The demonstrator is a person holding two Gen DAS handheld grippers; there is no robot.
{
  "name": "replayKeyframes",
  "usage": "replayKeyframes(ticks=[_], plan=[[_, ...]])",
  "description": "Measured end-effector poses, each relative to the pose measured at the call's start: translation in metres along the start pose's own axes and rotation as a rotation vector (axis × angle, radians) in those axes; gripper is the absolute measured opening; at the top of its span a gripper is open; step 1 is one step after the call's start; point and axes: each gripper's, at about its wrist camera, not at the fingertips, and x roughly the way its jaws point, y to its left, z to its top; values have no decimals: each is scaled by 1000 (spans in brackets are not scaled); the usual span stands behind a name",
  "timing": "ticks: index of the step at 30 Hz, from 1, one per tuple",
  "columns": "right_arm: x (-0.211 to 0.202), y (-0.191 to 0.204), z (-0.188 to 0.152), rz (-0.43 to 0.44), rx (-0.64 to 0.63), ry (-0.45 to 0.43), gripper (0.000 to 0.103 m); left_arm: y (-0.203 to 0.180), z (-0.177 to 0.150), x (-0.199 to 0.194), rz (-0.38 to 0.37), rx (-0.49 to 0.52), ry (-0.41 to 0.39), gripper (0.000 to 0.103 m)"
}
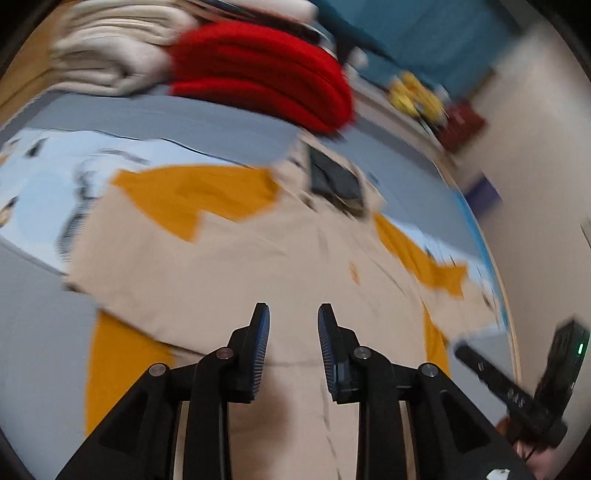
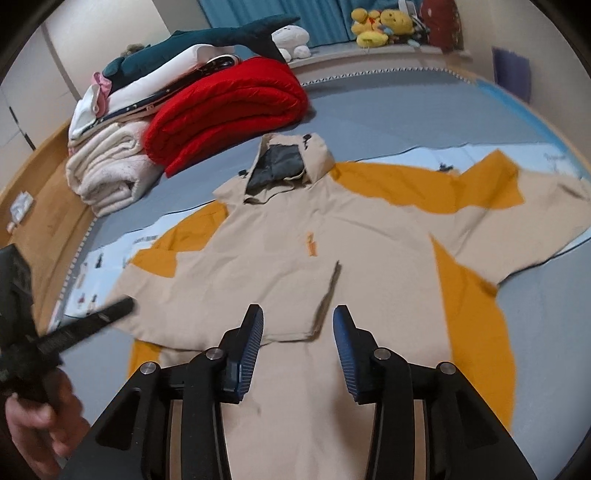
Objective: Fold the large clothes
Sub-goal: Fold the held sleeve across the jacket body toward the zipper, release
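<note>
A large beige jacket [image 2: 295,251] with mustard-orange panels and a grey-lined hood [image 2: 280,166] lies spread flat on a grey bed, sleeves out to both sides. It also shows, blurred, in the left wrist view [image 1: 258,266]. My right gripper [image 2: 298,317] is open and empty, above the jacket's lower front. My left gripper [image 1: 293,317] is open and empty, above the jacket's lower part. The left gripper's body shows at the left edge of the right wrist view [image 2: 44,339], the right gripper's body at the right edge of the left wrist view [image 1: 532,380].
A folded red blanket [image 2: 229,110], white folded blankets [image 2: 110,170] and a teal plush shark [image 2: 192,44] are stacked at the bed's far left. Yellow plush toys [image 2: 380,24] sit on a far ledge. A wooden floor [image 2: 44,206] lies left of the bed.
</note>
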Motion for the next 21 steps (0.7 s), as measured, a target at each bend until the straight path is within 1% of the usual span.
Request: replayKeyframes(ticks=[1,2,4,5,7,8,9,11,12,14,15,17,21], plan=[[2,-2,-1,1,14,0,41,7,1,0,39,2,-26,24],[6,-5,-3,2,31,0,40,14,2,3,105,31,-49,24],[18,-11,-5,4,62,18,23,17,3,16,221,94,-67,24],[25,-14,-7,8,77,31,23,19,1,23,232,98,-56,24],[42,-20,-9,20,106,62,23,19,5,28,175,95,-26,24],[52,-24,-10,25,135,86,23,17,6,29,157,116,-19,24],[58,-28,-9,37,162,95,24,15,6,30,163,143,-28,24],[74,-31,-7,63,197,120,24,12,8,34,212,191,-49,24],[80,-31,-7,66,202,135,26,14,10,36,220,191,-46,24],[96,-32,-6,80,220,169,34,18,15,39,199,158,-47,24],[104,-33,-7,83,231,186,39,21,18,41,201,148,-48,24],[118,-36,-8,81,255,211,39,24,25,43,198,139,-55,24],[146,-44,-16,94,319,290,40,31,35,40,198,125,-80,24]])
